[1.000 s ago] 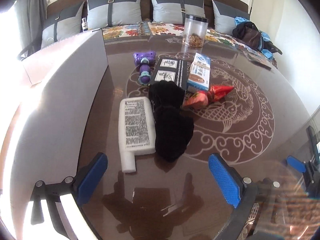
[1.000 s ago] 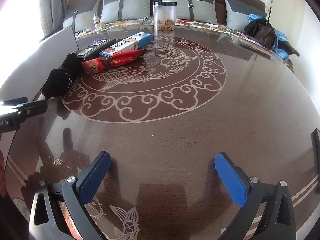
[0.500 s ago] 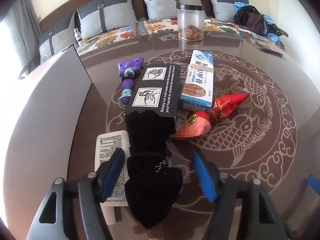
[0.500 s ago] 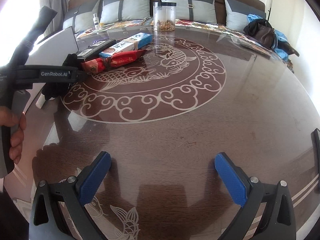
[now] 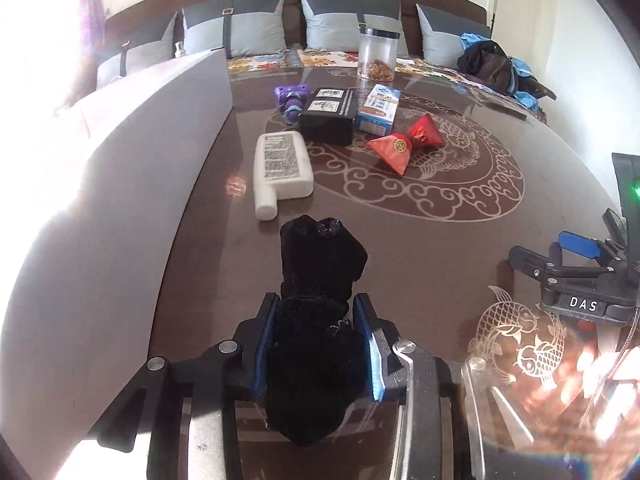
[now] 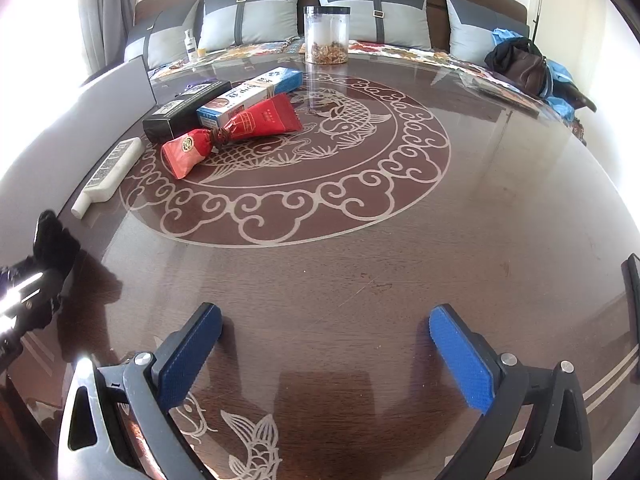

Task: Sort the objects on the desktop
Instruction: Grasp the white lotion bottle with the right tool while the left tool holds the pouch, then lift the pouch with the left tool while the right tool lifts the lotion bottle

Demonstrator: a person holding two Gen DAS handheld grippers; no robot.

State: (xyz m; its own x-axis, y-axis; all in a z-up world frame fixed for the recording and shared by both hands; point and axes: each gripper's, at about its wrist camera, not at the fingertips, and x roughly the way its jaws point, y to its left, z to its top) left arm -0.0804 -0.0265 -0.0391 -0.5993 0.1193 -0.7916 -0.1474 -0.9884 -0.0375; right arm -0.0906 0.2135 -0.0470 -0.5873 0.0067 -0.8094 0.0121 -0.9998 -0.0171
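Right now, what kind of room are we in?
Probably a living room at home. A long sofa with grey cushions runs behind a big glossy table with a fish pattern, and a bag lies on the seat.

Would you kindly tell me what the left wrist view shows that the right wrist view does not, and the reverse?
Only the left wrist view shows the purple toy beside the black box, and the left gripper with its fingers closing on the black cloth.

Only the right wrist view shows the right gripper wide open over bare table, nothing between its fingers.

Both show the white bottle, blue carton, red packet and clear jar.
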